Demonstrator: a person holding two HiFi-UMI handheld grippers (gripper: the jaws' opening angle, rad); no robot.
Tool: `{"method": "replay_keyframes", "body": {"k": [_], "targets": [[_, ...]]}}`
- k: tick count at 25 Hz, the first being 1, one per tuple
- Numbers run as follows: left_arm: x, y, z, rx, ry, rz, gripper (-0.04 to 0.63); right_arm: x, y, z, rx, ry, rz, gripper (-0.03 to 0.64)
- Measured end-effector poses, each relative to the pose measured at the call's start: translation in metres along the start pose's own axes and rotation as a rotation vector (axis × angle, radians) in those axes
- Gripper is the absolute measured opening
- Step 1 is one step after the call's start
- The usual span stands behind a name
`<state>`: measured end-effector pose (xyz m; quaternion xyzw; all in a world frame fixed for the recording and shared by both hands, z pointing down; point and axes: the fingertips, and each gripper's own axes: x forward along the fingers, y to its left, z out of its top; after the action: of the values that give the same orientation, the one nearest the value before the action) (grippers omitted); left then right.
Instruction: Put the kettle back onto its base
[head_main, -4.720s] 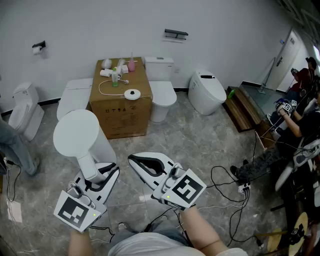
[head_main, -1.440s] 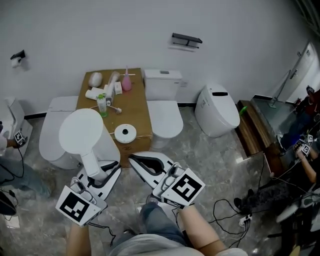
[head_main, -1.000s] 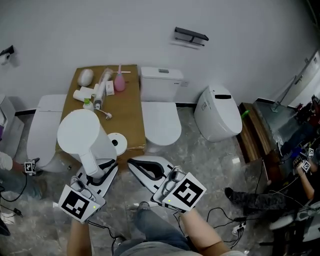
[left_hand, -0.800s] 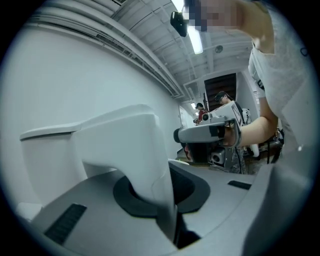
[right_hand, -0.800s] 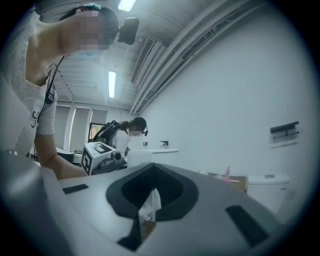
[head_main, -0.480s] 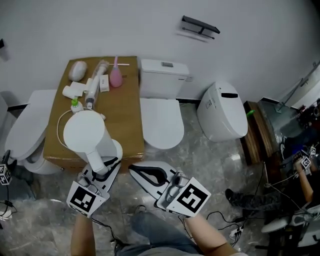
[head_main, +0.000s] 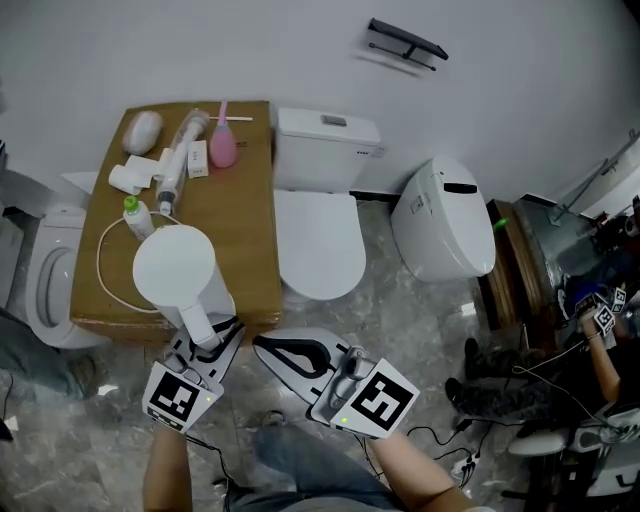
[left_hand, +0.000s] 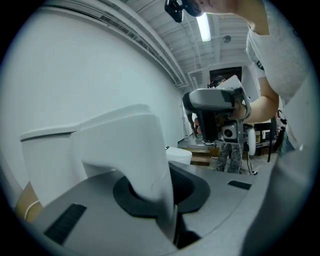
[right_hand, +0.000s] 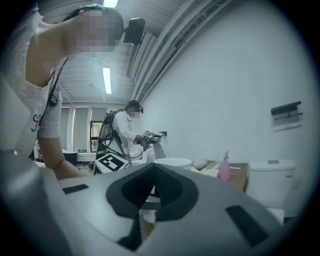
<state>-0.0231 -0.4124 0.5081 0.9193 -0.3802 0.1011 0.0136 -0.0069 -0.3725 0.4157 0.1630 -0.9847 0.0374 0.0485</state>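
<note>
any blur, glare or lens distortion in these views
Head view: sharp, evenly lit, mild wide-angle bend. Left gripper view: heavy fisheye, dark corners, kettle close and slightly soft. Right gripper view: same fisheye, ceiling light blown out, a face mosaicked.

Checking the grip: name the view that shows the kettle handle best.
Left gripper view: the kettle handle fills it, clamped between the jaws. Head view shows it from above, partly covered. Right gripper view shows no clear handle.

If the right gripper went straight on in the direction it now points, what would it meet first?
Most likely the white kettle, which the left gripper holds just beyond the tips of the right gripper; depth is hard to judge.
</note>
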Motion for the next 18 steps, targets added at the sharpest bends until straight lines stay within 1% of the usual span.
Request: {"method": "replay_keyframes", "body": {"k": [3, 8, 11, 13, 16, 18], "targets": [[0.007, 0.002, -0.002, 0.017, 0.002, -0.009, 0.040, 0.001, -0.002, -0.004, 0.003, 0.000, 0.002, 0.008], [0.010, -0.006, -0.005, 0.043, 0.038, -0.017, 0.040, 0.000, -0.002, -0.006, 0.007, 0.004, 0.003, 0.008], [0.011, -0.008, -0.007, 0.049, 0.035, -0.017, 0.040, 0.000, -0.004, -0.007, 0.014, 0.005, -0.006, 0.008], [0.011, -0.004, -0.004, 0.020, 0.021, -0.017, 0.040, -0.001, -0.004, -0.007, 0.015, 0.008, -0.007, 0.008], [0.013, 0.010, 0.003, -0.053, -0.003, -0.007, 0.038, 0.000, -0.004, -0.005, 0.013, 0.003, -0.006, 0.008], [0.010, 0.011, 0.003, -0.061, 0.007, 0.004, 0.040, 0.001, -0.001, -0.002, 0.013, -0.007, -0.003, 0.008]]}}
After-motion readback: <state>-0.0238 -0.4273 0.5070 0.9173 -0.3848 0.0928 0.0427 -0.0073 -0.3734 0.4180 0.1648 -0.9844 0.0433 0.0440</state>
